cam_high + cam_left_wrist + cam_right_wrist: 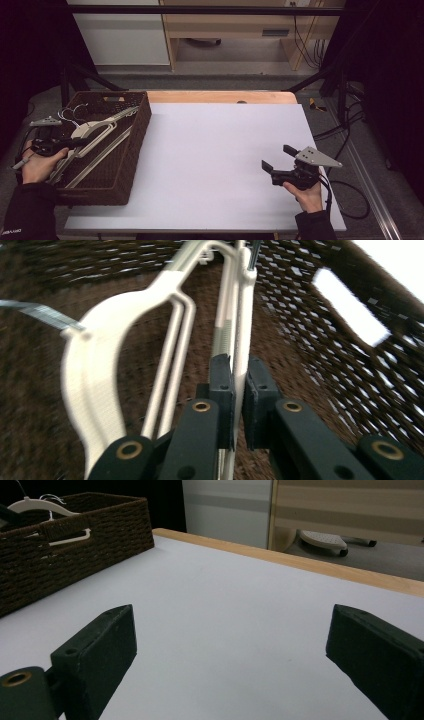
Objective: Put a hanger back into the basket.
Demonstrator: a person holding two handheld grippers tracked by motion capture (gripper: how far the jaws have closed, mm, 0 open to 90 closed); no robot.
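Brown woven wicker basket [131,165], rectangular with cut-out handles, sits at the left edge of the desk [215,165], whose top is a white sheet with a light wooden strip showing along the far side. Inside the basket lie several cream-white plastic clothes hangers [95,131] with metal hooks, stacked at a slant, hooks towards the far left corner. Left tongs [239,390], held in the person's left hand [37,162], reach into the basket from its near left side. In the left gripper view the two black pads stand almost together, pinching a thin white bar of one hanger [243,335] between them; the bar runs straight up the frame, away from the pads, towards the hook end. A second hanger with a broad curved shoulder [95,370] lies just beside it on the left, against the basket floor. The basket's woven wall with its handle opening [350,307] rises on the right of that view. Right tongs [277,159], in the right hand [307,196], sit low over the bare white desk near its right edge, well apart from the basket. Their jaws are spread wide with nothing between them; the right gripper view shows white desk surface between the two pads [102,652] and the basket off to the far left.
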